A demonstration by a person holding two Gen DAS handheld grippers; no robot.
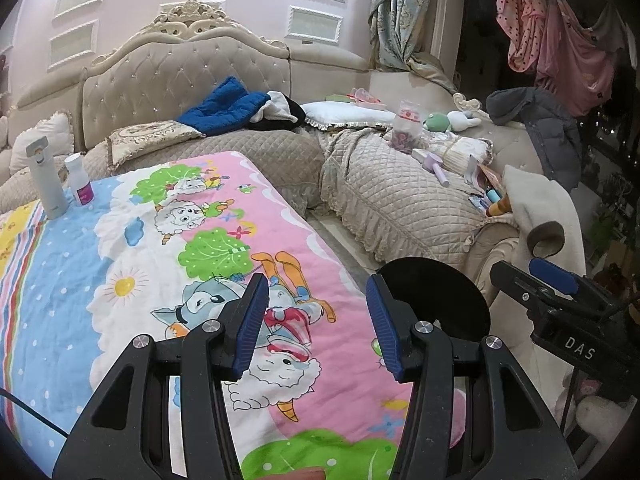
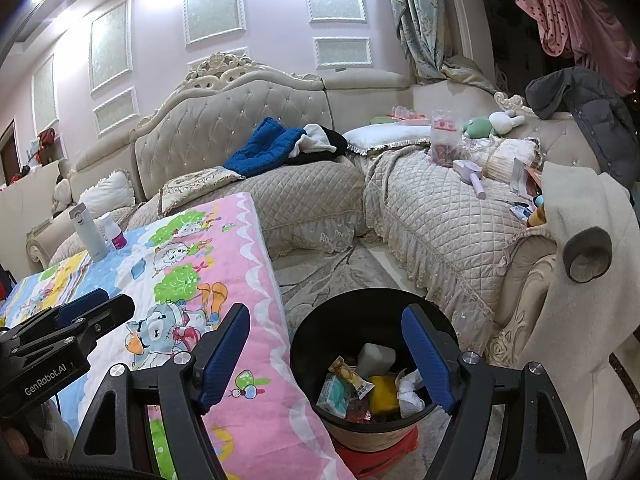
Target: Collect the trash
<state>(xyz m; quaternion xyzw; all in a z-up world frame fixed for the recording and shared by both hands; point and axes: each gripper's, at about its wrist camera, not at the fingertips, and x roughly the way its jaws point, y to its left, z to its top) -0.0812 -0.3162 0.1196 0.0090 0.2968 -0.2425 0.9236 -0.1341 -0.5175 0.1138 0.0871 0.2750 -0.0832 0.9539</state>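
A black trash bin (image 2: 316, 320) stands on the floor beside the table, holding several wrappers, a yellow piece (image 2: 382, 394) and crumpled tissue (image 2: 410, 390). My right gripper (image 2: 326, 354) is open and empty, right above the bin. In the left wrist view the bin (image 1: 440, 292) shows behind the right finger. My left gripper (image 1: 318, 324) is open and empty over the cartoon-print cloth (image 1: 160, 264) on the table. Each gripper shows at the edge of the other's view.
A white flask (image 1: 46, 182) and a small white bottle with a pink label (image 1: 80, 184) stand at the table's far left. A beige sofa (image 2: 420, 208) with cushions, toys, a clear bag (image 2: 442, 140) and clothes wraps around behind. A white coat (image 2: 580, 280) hangs at right.
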